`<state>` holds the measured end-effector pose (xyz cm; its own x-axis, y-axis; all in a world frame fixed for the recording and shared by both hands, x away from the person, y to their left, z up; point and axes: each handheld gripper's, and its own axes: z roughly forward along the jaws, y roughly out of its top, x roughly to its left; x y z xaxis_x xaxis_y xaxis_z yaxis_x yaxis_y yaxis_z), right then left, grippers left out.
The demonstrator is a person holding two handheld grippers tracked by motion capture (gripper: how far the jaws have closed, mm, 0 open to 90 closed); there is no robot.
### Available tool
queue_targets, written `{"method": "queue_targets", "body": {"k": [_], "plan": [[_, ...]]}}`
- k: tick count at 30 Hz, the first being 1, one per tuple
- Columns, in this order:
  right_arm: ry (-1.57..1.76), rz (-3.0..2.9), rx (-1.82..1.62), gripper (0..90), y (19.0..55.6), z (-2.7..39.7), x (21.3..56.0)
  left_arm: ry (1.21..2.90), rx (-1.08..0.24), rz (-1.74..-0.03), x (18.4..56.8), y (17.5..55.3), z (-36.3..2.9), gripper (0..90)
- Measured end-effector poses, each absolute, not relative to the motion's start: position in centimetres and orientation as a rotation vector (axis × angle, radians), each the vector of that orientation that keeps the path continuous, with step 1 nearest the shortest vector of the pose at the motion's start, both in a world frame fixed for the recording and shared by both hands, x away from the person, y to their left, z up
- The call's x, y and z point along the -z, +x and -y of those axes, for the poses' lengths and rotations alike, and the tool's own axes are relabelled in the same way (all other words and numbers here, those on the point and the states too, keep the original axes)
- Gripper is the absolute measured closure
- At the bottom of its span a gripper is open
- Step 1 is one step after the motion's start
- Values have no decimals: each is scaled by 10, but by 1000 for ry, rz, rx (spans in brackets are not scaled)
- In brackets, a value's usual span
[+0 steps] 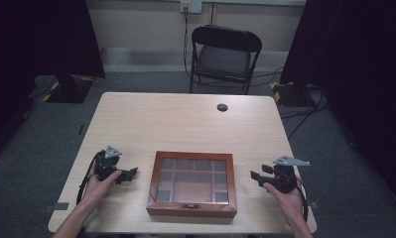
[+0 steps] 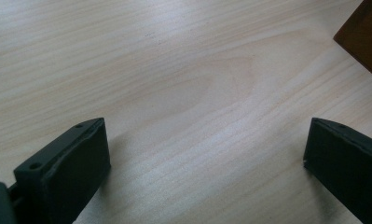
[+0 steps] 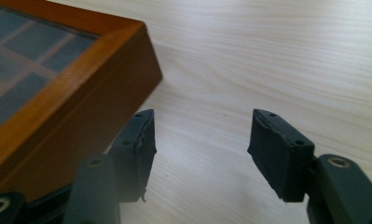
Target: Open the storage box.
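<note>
Both tongs, left (image 1: 131, 173) and right (image 1: 255, 177), flank the wooden box (image 1: 192, 183), seemingly level.

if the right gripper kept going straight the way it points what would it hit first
Most likely the wooden glass-lidded box: the right gripper points toward the box's near side wall, jaws open with nothing between them, though in the right gripper view it may skim past the corner.

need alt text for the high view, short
A closed wooden box with a glass grid lid sits at the near edge of a pale table. A person's hands hold an open left claw and right claw on either side, neither touching it.
</note>
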<state>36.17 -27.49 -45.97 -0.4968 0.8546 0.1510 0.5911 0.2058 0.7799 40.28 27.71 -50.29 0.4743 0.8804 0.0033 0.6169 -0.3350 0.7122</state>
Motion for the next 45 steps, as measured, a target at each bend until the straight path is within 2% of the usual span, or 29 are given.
{"method": "queue_targets", "body": {"k": [11,31,45], "plan": [[1260,-2238,-1285,513,354,259,446,2072,-521,-1235,503,403,-277,0],[1111,-2331,-1406,616,344,230,427,2064,-522,-1238,503,403,-277,0],[976,-2438,-1445,621,335,199,417,2063,-523,-1239,503,403,-276,0]]}}
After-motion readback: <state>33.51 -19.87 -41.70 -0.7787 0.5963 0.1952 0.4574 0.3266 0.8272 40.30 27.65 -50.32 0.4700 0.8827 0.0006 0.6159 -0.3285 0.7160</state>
